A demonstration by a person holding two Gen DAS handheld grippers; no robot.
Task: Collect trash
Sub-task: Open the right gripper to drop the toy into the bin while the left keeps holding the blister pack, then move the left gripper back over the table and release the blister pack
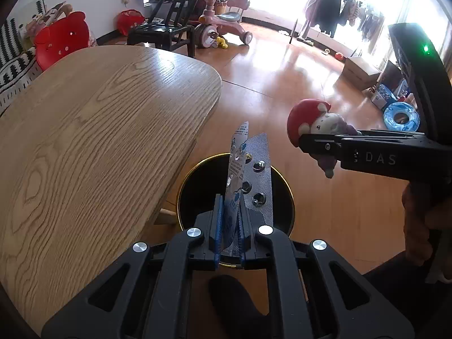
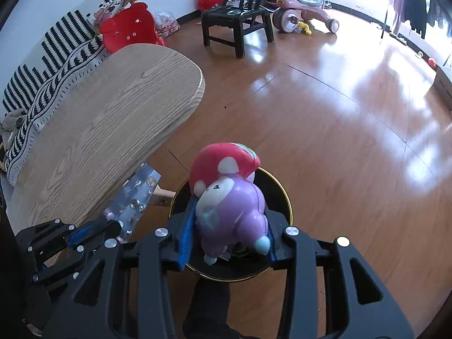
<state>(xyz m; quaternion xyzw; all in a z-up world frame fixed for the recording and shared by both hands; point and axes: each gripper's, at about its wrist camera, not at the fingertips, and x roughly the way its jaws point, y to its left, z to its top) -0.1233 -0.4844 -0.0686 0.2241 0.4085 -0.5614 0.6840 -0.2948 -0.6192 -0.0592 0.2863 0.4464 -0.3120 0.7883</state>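
My left gripper [image 1: 230, 202] is shut on a silver blister pack [image 1: 258, 169] and a thin printed foil wrapper [image 1: 236, 161]; both stand upright over a black bin [image 1: 195, 186] with a gold rim on the floor. My right gripper [image 2: 230, 217] is shut on a purple toy figure [image 2: 234, 200] with a red mushroom cap, held over the same bin [image 2: 278, 190]. In the left wrist view the toy [image 1: 308, 118] and right gripper [image 1: 305, 142] hang to the right of the bin. The right wrist view shows the left gripper [image 2: 114, 226] and blister pack [image 2: 135, 195] at lower left.
A rounded wooden table [image 1: 84, 141] borders the bin on the left. A black chair [image 2: 234, 19], a pink tricycle [image 2: 305, 14] and a red stool [image 2: 130, 28] stand farther back on the wooden floor. A dark-socked foot [image 1: 231, 291] is just below the bin.
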